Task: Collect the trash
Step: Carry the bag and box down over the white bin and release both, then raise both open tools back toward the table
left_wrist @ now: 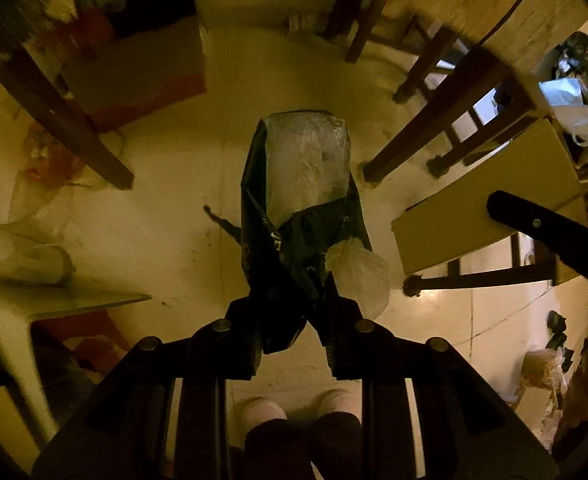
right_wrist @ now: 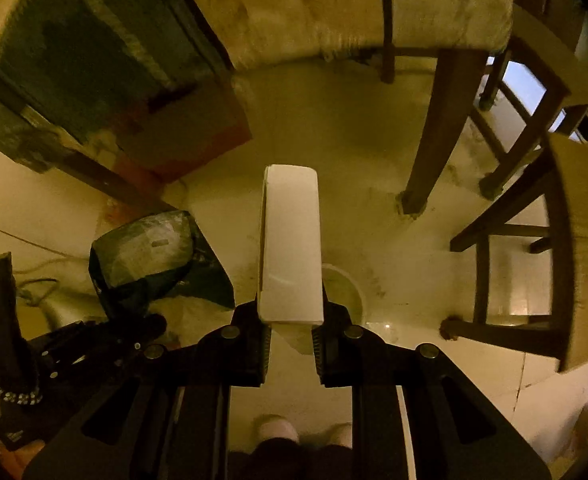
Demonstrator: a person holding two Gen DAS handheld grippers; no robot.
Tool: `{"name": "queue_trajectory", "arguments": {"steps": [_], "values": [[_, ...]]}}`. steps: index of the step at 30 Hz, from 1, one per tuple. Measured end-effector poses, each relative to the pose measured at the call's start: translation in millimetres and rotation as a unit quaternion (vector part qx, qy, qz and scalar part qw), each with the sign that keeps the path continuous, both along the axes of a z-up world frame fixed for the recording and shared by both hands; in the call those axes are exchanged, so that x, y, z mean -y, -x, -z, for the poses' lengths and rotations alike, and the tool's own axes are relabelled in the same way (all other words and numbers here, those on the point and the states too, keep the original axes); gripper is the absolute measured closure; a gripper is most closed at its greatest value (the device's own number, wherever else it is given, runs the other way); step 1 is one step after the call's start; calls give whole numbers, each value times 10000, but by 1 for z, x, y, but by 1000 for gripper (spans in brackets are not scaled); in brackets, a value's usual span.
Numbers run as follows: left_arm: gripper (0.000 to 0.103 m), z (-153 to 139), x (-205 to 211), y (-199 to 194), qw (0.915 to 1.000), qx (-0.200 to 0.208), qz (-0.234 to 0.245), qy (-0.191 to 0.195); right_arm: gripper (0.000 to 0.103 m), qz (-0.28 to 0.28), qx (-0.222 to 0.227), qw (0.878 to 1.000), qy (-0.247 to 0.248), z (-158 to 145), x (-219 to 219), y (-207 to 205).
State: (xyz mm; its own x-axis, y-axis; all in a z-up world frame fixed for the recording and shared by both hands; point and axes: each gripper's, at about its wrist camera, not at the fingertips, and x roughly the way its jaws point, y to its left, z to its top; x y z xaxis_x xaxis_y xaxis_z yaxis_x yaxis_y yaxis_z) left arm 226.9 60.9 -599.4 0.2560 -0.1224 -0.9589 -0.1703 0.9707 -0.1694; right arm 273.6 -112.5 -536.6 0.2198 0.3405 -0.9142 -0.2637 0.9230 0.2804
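The person stands with both grippers pointed steeply at the floor; pale shoes point(left_wrist: 262, 410) and dark trouser legs show directly below the tools.

Left gripper point(left_wrist: 290, 312): fingers drawn together, clamped on the gathered neck of a dark green trash bag point(left_wrist: 294, 240). The bag hangs from the jaws with its mouth gaping open; a crumpled clear plastic bag point(left_wrist: 307, 160) shows inside the opening. A small knotted translucent bag point(left_wrist: 359, 276) lies against the right side of the green bag's neck, just beside the right finger; whether it is pinched too cannot be told.

Right gripper point(right_wrist: 292, 320): fingers closed on the near end of a long white carton point(right_wrist: 292, 240), one pad on each side wall. The carton projects straight out from the jaws, its far end clear of the floor. In the same view the green bag hangs to the carton's left, well apart from it.

Beneath the carton, a round pale lid or dish point(right_wrist: 345, 292) lies on the cream floor tiles point(right_wrist: 333, 140), partly hidden.

Further out: dark wooden chair legs point(right_wrist: 429, 132) to the right, a pale seat edge point(left_wrist: 489, 208) near the left gripper's view, and a cardboard box point(left_wrist: 142, 64) with a red base at upper left. The scene is dim and yellow-lit; finer detail is blurred.
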Motion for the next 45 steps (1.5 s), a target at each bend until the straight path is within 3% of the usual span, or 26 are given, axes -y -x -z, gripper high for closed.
{"name": "queue_trajectory", "arguments": {"steps": [8,9,10,12,16,27,31,37,45], "values": [[78,81,16,-17,9992,-305,194,185,86,-226,-70,9995,222,68,-9,1],[71,89,17,-19,9989,-381,193,183,81,-260,-123,9994,204,76,-10,0],[65,99,17,-21,9983,-512,192,189,68,-302,-223,9991,191,84,-10,-2],[65,116,19,-23,9968,-702,190,329,56,-330,-457,9981,251,99,-10,-4],[65,123,17,-21,9958,-857,193,265,56,-401,-450,9970,490,106,-10,-1],[62,50,24,-20,9983,-273,324,409,56,-308,-315,9983,392,47,0,7],[44,33,28,-25,9979,-211,371,477,56,-233,-170,9985,464,21,4,9],[43,11,37,-27,9986,-261,392,243,56,-205,-90,9986,489,-13,11,7],[43,-93,32,-10,9993,173,342,19,56,-193,128,9988,435,-79,17,8]]}}
